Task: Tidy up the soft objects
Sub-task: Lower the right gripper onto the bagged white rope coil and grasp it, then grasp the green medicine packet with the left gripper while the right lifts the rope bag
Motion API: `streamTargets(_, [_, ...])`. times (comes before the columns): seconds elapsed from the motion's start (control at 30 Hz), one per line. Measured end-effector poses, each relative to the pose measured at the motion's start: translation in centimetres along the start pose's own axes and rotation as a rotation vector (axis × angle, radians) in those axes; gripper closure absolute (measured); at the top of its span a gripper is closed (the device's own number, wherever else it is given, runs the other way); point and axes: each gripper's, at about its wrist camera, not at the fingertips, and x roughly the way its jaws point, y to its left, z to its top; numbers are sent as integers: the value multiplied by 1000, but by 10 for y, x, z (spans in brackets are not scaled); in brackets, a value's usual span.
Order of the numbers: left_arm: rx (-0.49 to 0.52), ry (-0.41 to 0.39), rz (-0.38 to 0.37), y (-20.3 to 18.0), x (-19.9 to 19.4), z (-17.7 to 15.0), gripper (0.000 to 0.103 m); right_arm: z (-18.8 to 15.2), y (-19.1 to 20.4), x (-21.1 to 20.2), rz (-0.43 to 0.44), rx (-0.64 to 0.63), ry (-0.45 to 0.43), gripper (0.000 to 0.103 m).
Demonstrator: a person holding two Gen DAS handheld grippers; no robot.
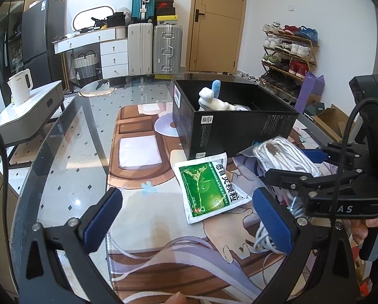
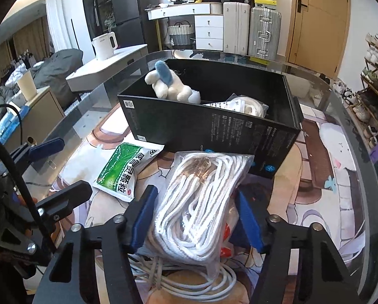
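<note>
My left tool stands open and empty over the desk, the green sachet just beyond it. To its right, my right tool pinches the bagged white rope across its width; the bag's long axis runs straight away toward the black box just beyond, so the right hand is nearer.

The tall black cardboard box blocks the far side; bare printed mat left of the green-and-white sachet remains passable.
</note>
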Motion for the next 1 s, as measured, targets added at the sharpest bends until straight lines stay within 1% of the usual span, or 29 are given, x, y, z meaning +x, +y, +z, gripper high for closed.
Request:
streamTargets(0.17, [-3, 7, 0, 1, 2, 0, 0, -5, -11, -7, 41, 37, -32, 52])
streamTargets(0.23, [-2, 10, 4, 1, 3, 1, 0, -7, -15, -9, 56, 47, -45, 57])
streamTargets(0.33, [-3, 15, 9, 0, 5, 1, 0, -9, -20, -13, 73, 53, -57, 61])
streamTargets(0.57, [-8, 29, 22, -1, 10, 2, 0, -13, -24, -20, 110, 44, -82, 65])
streamTargets(0.7, [-5, 42, 33, -2, 12, 2, 0, -14, -27, -28, 128, 36, -110, 65])
streamTargets(0.83, [-1, 65, 51, -3, 17, 3, 0, -14, -27, -38, 129, 2, -139, 65])
streamTargets(1.0, [-37, 77, 54, 0, 21, 7, 0, -15, -31, -49, 148, -14, -182, 65])
